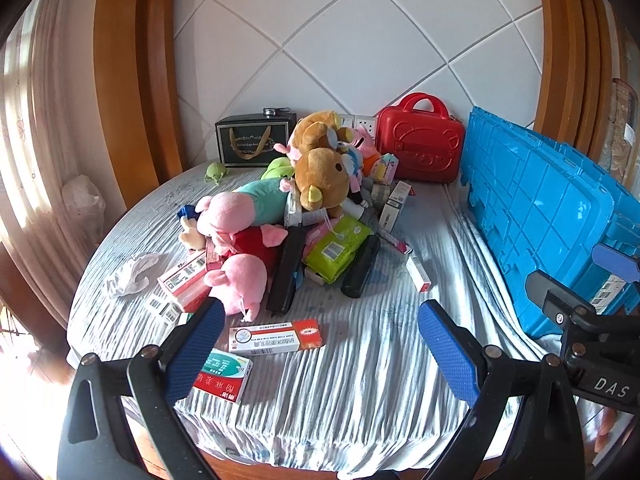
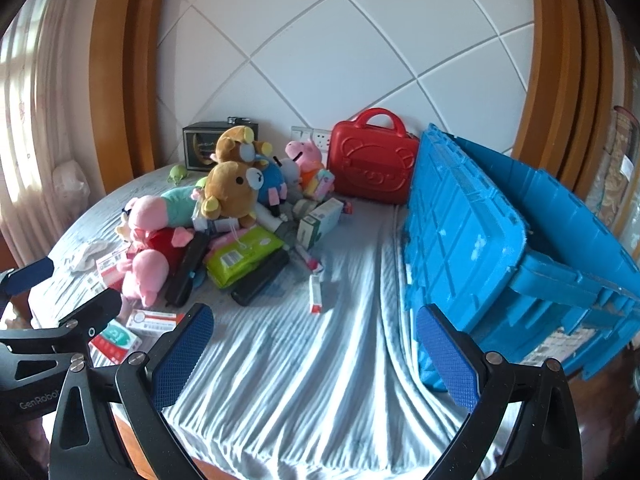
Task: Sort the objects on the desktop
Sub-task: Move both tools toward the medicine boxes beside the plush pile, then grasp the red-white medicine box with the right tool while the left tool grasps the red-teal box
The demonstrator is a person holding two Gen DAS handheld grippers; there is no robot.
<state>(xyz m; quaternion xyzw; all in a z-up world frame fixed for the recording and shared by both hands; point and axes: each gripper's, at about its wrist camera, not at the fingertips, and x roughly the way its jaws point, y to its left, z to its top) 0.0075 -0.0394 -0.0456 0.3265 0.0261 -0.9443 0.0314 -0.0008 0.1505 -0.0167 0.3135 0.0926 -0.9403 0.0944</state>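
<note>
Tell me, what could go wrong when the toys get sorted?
The brown bear plush sits on top of the pile, so pulling one toy might tumble others onto the medicine boxes. The red and white medicine box lies flat on the wrinkled cloth, so the open left tool might snag fabric. The green wipes pack is soft and could slip.

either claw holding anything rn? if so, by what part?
Nothing held. The left claw and right claw are both open, with only the striped cloth and a medicine box in between.
</note>
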